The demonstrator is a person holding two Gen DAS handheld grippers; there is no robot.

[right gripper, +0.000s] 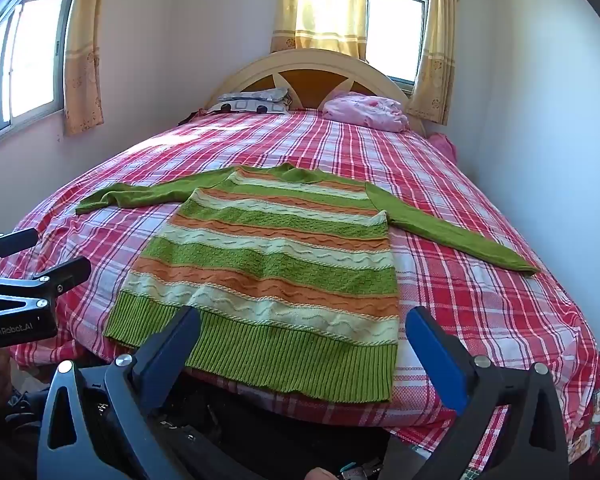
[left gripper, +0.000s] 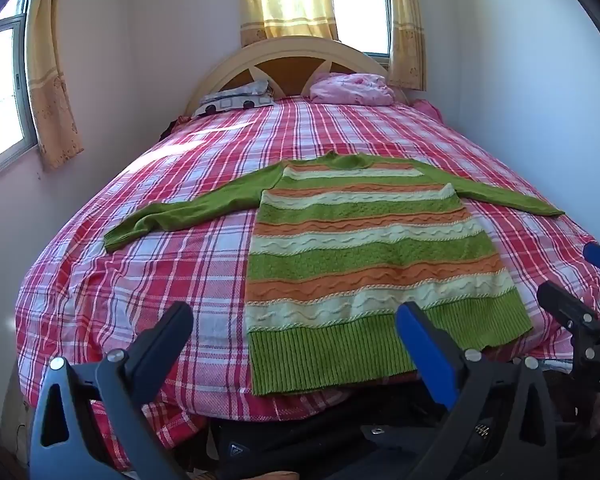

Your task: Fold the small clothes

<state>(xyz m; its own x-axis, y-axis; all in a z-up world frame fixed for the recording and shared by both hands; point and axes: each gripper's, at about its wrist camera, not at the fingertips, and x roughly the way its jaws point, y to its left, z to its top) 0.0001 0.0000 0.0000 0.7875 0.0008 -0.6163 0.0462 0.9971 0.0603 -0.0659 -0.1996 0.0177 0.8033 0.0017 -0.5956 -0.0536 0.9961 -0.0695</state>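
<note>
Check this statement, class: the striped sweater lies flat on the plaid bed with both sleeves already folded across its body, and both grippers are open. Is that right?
Not quite. Both sleeves of the sweater are spread out to the sides on the bed, not folded across; the right wrist view shows it. The left gripper and right gripper are indeed open.

Sweater (left gripper: 364, 240) flat on bed (left gripper: 140, 264), hem at 6 o'clock by near edge, neck toward 12, sleeves spread to 9 and 3. Two pillows (left gripper: 236, 98) (left gripper: 350, 88) at 12, against headboard (left gripper: 292, 60). Window (left gripper: 360, 4) behind headboard; second window (left gripper: 0, 92) on wall at 9. Left gripper (left gripper: 296, 320) before hem at 6, jaws apart; right gripper (right gripper: 304, 324) beside it toward 3, jaws apart.
</note>
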